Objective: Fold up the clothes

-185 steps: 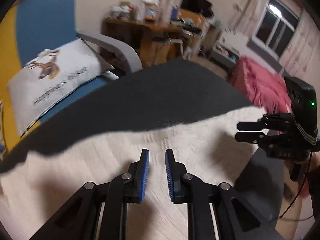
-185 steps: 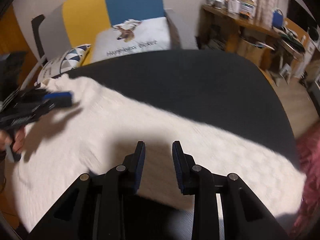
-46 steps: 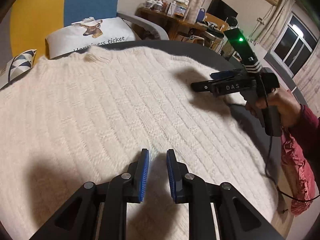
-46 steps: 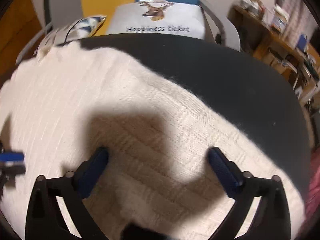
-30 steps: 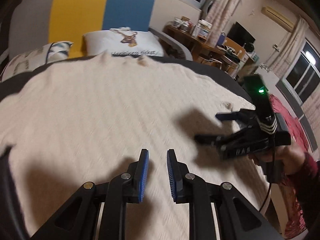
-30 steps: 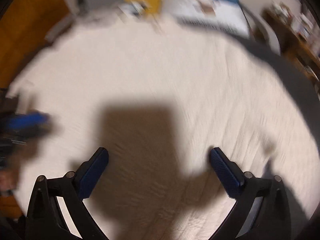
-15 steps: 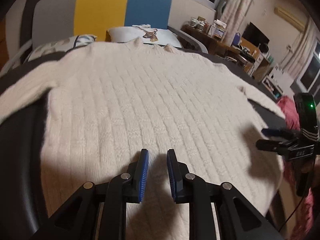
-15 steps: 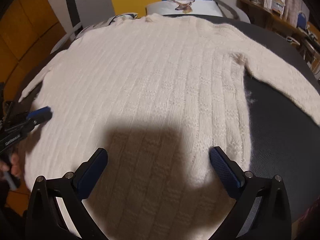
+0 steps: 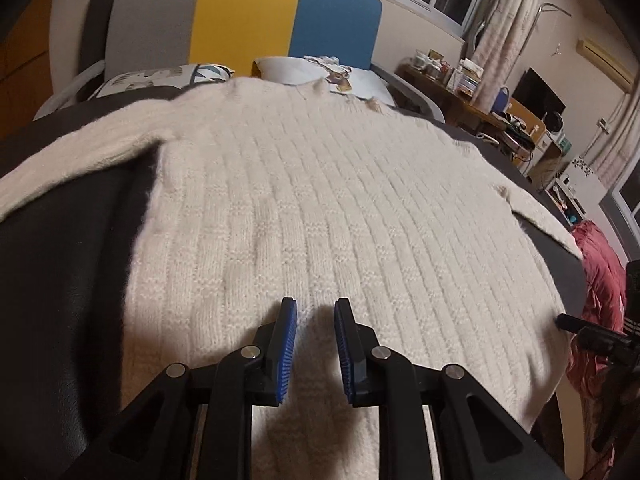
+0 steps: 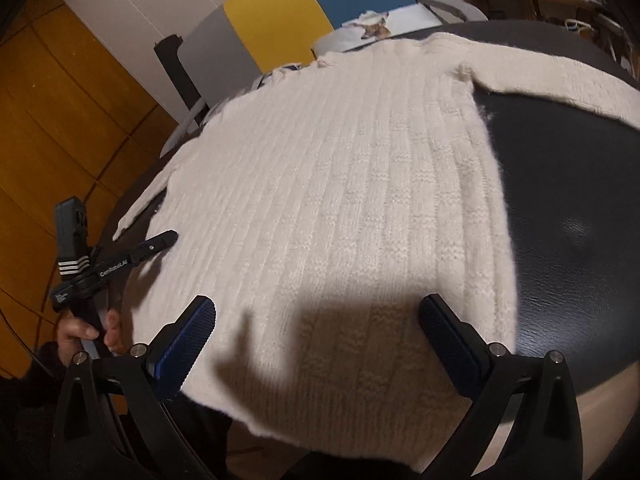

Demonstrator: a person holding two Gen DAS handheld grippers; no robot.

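A cream ribbed knit sweater [image 9: 320, 208] lies spread flat on a round black table [image 9: 72, 280], neck at the far edge, sleeves out to both sides. It also shows in the right wrist view [image 10: 352, 200]. My left gripper [image 9: 314, 312] hovers over the sweater's hem, its blue pads a narrow gap apart with nothing between them. My right gripper [image 10: 316, 312] is wide open above the hem. The left gripper also shows at the left in the right wrist view [image 10: 160, 240], the right gripper at the right edge of the left wrist view [image 9: 568, 322].
A sofa with grey, yellow and blue back [image 9: 240, 20] and pillows [image 9: 160, 76] stands beyond the table. A cluttered desk [image 9: 460, 92] and a red blanket [image 9: 600, 264] are to the right. Orange wooden panels [image 10: 60, 120] are at the left.
Both grippers have drawn back toward the hem. The right gripper has opened wide since the earliest frame. The sweater now lies fully spread, both sleeves out.
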